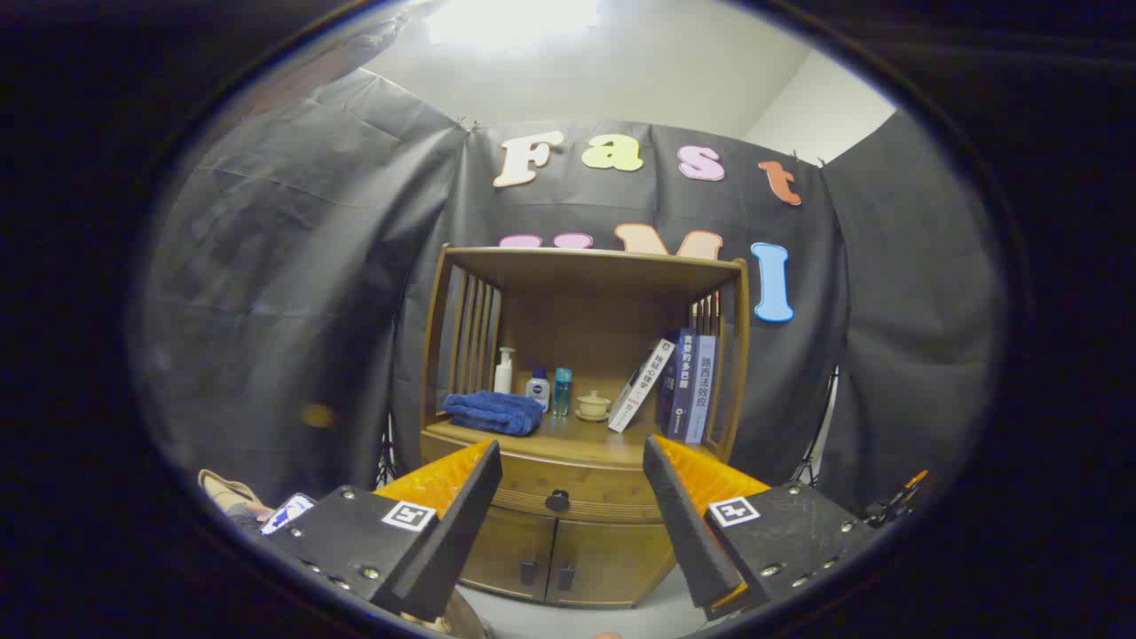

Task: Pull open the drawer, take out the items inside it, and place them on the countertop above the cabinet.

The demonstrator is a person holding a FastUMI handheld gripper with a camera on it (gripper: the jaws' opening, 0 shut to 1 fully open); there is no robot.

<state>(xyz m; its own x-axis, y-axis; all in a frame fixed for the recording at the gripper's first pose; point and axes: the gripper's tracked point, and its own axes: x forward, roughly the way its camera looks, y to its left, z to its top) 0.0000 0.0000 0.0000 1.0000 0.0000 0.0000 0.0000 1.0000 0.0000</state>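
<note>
Facing the closed, seemingly wide drawer [557, 495], the gripper [572, 461] jaws gape empty

A bright ceiling light [510, 22] at the top of the frame blows out to white glare, while the booth below stays dim. The cabinet [581, 373] at centre is fairly sharp, its shelf interior shadowed. Fisheye distortion bows the edges; the fingers [444, 510] at the bottom look slightly soft, perhaps out of focus.
</note>
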